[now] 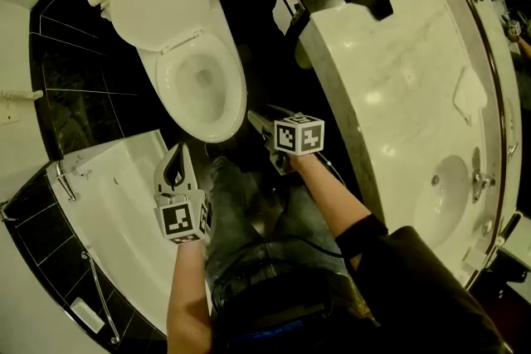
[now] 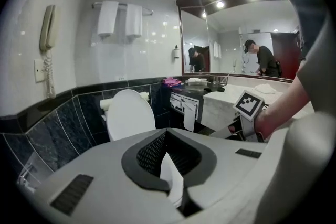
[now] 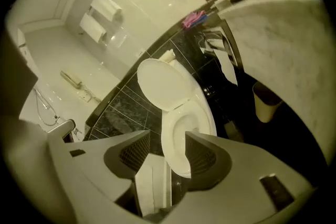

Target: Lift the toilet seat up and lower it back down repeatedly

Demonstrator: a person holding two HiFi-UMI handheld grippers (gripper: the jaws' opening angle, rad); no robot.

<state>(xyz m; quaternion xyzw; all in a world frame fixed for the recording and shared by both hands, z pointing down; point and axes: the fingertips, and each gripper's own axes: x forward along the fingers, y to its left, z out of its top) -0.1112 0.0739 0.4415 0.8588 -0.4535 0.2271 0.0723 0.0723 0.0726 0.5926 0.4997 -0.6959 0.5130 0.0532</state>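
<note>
Plastic by the look of it, the seat (image 1: 163,83) should be light, stiff and smooth enough to slip out of a careless pinch, swinging on its rear hinge. It seems to lie flat on the bowl, with the lid (image 1: 158,8) tipped back against the tank, though I cannot tell for sure whether that ring is seat or bare rim. The best hold, I judge, is the front lip, farthest from the hinge — one pad under, one over. The right gripper (image 3: 167,135) has its jaws wide apart with nothing in them, aimed at the bowl but short of it. The left gripper (image 1: 177,152) has its tips together, empty, further back. Room is tight: tub (image 1: 99,203) on the left, counter (image 1: 390,95) on the right, the person's legs (image 1: 249,211) between — yet the arc above the bowl looks free.
</note>
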